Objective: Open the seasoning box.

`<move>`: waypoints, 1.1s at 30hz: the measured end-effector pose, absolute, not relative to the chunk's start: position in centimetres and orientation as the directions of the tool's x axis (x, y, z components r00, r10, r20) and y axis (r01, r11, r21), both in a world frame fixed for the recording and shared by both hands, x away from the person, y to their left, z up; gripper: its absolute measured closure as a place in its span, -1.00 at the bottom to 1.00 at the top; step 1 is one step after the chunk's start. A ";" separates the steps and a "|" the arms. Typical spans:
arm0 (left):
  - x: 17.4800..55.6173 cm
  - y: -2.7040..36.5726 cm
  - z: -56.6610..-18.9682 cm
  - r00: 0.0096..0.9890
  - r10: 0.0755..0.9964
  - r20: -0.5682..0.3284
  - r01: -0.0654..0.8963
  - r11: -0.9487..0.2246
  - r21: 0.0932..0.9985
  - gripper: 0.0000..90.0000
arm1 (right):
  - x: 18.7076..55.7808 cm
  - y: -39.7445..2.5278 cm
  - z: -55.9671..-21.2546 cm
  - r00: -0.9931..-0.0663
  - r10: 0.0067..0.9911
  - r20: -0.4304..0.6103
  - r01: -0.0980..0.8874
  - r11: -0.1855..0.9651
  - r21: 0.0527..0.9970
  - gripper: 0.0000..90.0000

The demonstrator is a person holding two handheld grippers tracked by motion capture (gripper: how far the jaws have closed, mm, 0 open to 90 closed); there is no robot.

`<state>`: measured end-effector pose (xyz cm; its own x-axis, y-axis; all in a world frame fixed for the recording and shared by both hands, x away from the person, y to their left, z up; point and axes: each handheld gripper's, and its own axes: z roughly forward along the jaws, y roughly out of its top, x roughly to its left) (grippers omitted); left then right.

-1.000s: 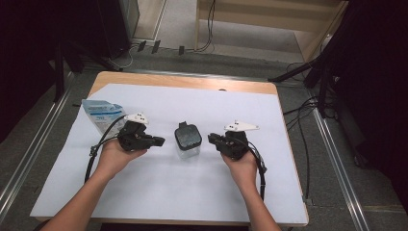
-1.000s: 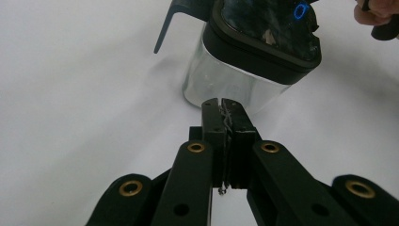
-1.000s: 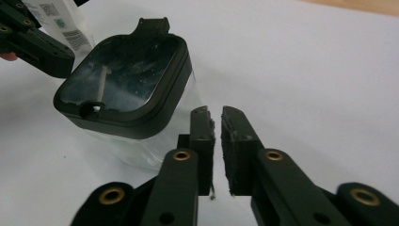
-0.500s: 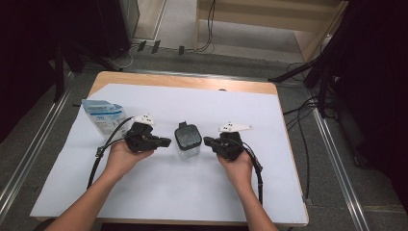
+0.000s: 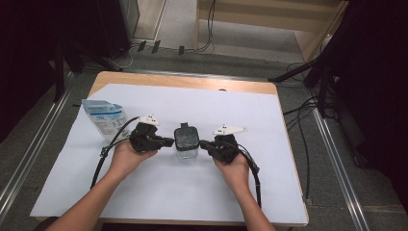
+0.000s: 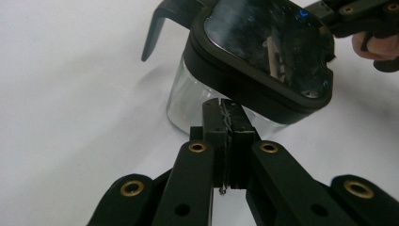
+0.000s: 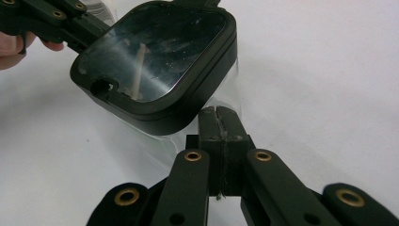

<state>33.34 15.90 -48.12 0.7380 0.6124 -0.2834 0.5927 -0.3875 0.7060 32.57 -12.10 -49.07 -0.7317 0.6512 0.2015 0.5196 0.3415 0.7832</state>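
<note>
Claws both pinched closed, we flank the clear square glass jar with black lid [image 5: 186, 140] mid-frame on the white surface [image 5: 159, 192]: left claw [image 5: 169, 142], right claw [image 5: 203, 143] at its sides.

One jar [image 5: 186, 141] (clear, with a black lid); one pouch [image 5: 102, 117]; two grippers, left [image 5: 169, 142] and right [image 5: 204, 144]; one white sheet [image 5: 269, 134]; one table [image 5: 192, 83].

Lighting: even overhead on white table sheet [image 5: 159, 192] — dark surrounds. Glare on container lid [image 7: 155, 52]; jaws soft-focused up close, shadows faint.
</note>
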 end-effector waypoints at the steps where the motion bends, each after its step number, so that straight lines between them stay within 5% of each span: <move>1: 33.4 16.0 -48.1 0.738 0.611 -0.288 0.594 -0.384 0.707 1.00 | 32.5 -12.1 -49.1 -0.731 0.651 0.205 0.522 0.341 0.782 1.00; 19: 34.7 16.3 -48.4 0.721 0.624 -0.301 0.609 -0.364 0.704 1.00 | 30.5 -11.3 -48.9 -0.754 0.614 0.234 0.525 0.348 0.777 1.00; 33: 31.8 18.3 -47.4 0.698 0.646 -0.310 0.626 -0.339 0.702 1.00 | 34.2 -12.1 -48.3 -0.738 0.645 0.200 0.520 0.354 0.777 1.00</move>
